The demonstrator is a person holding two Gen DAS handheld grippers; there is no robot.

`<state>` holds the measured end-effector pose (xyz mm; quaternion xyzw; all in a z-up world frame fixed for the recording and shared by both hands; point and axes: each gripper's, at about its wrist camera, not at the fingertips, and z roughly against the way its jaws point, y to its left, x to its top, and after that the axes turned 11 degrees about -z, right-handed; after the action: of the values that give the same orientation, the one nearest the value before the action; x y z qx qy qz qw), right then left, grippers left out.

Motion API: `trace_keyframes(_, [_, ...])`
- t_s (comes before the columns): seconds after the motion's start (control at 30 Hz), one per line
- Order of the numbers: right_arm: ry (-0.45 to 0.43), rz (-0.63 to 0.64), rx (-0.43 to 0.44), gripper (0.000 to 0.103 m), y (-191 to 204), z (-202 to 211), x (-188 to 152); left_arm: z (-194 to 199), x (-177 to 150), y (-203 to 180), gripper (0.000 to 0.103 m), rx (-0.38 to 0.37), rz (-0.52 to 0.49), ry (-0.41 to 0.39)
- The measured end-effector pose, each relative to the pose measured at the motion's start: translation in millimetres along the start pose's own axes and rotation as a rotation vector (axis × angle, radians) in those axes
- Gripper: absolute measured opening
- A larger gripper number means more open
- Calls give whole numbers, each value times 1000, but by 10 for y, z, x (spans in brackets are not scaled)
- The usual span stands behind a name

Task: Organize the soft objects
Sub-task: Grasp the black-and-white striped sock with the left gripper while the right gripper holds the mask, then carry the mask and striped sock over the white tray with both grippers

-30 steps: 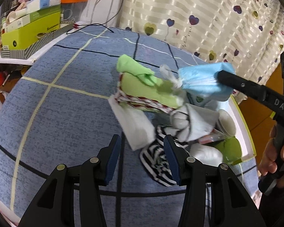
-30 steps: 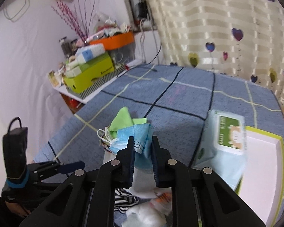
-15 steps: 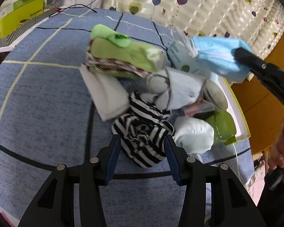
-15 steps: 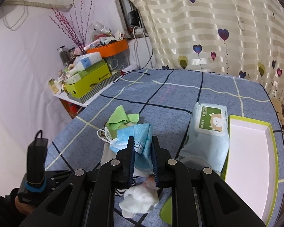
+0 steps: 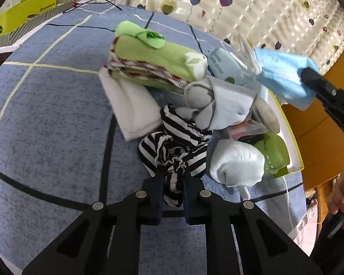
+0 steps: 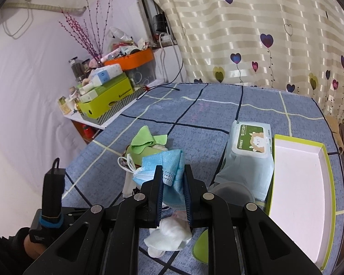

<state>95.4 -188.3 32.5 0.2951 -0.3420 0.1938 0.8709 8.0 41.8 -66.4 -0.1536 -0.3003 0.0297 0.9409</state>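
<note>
- Left gripper (image 5: 172,176): fingers have just closed, now clenched on the striped sock (image 5: 172,146), in the pile beside the white tray (image 6: 302,190).
- Right gripper (image 6: 172,178): clamped on the blue face mask (image 6: 165,169), aloft over that pile.
- Judgement: sock secured, ready for lifting and sorting.

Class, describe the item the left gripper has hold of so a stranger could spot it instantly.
On the blue checked bedspread lies a heap of soft things beside a green-rimmed tray. At its near edge, between white socks, is the black-and-white striped cloth: the only striped piece.
</note>
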Motion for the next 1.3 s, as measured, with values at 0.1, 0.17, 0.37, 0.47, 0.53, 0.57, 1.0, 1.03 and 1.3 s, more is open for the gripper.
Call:
trace_keyframes(0.1, [-10, -2, 1, 15, 9, 29, -7, 150, 6, -5, 13, 18, -8, -40])
trace_keyframes(0.17, [-24, 0, 5, 15, 38, 91, -25, 245, 15, -5, 13, 30, -10, -68])
trace_keyframes(0.37, [-51, 2, 13, 15, 87, 232, -61, 599, 71, -16, 13, 61, -15, -168])
trace_keyframes(0.47, [-60, -2, 22, 15, 94, 292, -86, 719, 127, -40, 13, 68, -26, -202])
trace_keyframes(0.53, [-62, -6, 25, 15, 98, 311, -104, 779, 168, -72, 13, 65, -36, -222])
trace_keyframes(0.57, [-64, -7, 26, 15, 96, 322, -116, 800, 187, -88, 13, 63, -41, -230])
trace_keyframes(1.0, [-100, -59, 5, 15, -108, 485, -132, 831, 412, -383, 13, 31, -106, -266])
trace_keyframes(1.03, [-104, -64, 3, 15, -128, 499, -130, 826, 431, -405, 13, 29, -111, -267])
trace_keyframes(1.3, [-137, -109, -23, 15, -384, 648, -107, 707, 581, -663, 13, 12, -169, -251])
